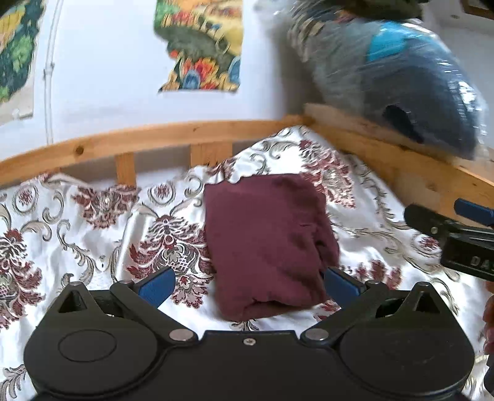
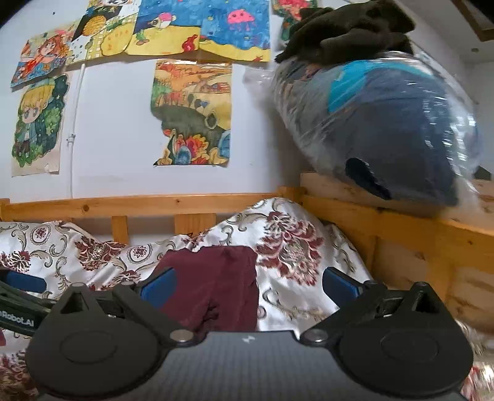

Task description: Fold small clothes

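Observation:
A maroon garment (image 1: 268,243), folded into a compact rectangle, lies flat on the floral bedspread (image 1: 92,234). In the left wrist view my left gripper (image 1: 248,287) hovers over its near edge, blue pads (image 1: 157,287) spread wide and clear of the cloth. My right gripper (image 1: 457,225) pokes in from the right edge, off the garment. The right wrist view shows the same maroon garment (image 2: 213,283) lower and ahead, with my right gripper (image 2: 247,283) open and nothing between its fingers. The left gripper (image 2: 21,287) shows at the left edge there.
A wooden bed rail (image 1: 154,135) runs behind the bedspread. On a wooden ledge (image 2: 401,216) at the right sits a clear plastic bag of clothes (image 2: 386,123), with a dark garment (image 2: 345,27) on top. Children's drawings (image 2: 191,114) hang on the white wall.

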A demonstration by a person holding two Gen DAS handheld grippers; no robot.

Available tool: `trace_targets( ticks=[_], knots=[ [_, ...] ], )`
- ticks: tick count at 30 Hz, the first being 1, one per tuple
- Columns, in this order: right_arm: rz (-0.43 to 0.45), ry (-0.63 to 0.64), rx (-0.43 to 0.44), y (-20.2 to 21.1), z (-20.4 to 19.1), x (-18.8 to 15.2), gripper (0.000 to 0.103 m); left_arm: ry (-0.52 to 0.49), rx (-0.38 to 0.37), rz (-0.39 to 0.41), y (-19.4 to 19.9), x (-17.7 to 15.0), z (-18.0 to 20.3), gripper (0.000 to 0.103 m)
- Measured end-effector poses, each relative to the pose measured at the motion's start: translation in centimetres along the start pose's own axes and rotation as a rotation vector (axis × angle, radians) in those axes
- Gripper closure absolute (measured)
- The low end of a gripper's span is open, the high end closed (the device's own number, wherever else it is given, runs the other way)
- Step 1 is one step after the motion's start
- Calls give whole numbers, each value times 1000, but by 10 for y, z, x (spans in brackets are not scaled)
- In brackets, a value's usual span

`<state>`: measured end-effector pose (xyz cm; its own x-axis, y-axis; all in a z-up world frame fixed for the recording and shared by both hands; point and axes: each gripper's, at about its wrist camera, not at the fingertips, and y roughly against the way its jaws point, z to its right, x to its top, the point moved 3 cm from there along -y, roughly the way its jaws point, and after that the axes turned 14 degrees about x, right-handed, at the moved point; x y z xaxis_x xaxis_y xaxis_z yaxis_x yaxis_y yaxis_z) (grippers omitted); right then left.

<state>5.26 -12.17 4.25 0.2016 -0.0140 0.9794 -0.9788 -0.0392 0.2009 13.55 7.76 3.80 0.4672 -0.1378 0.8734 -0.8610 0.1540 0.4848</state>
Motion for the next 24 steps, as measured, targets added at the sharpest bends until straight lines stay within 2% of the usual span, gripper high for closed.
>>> trace_targets(
  ticks=[3, 6, 11, 17, 22, 24],
  knots=[
    [-28, -26, -45, 10, -6, -5, 0, -7, 6, 4, 15, -8, -6, 1],
    [-11, -52, -55, 24, -10, -7, 0, 36, 9, -4, 26, -15, -18, 1],
    [-22, -44, -43, 48, -21, -12, 0, 64, 20, -33, 41, -28, -34, 1],
    [-80, -69, -7, 68, -37, -26, 0, 78, 57, -39, 54, -46, -49, 1],
    [-114, -94, 14, 74, -45, -38, 0, 94, 104, -67, 52, -60, -59, 1],
    [-117, -88, 17, 74, -48, -41, 0, 87, 154, -84, 49, -65, -60, 1]
  ],
)
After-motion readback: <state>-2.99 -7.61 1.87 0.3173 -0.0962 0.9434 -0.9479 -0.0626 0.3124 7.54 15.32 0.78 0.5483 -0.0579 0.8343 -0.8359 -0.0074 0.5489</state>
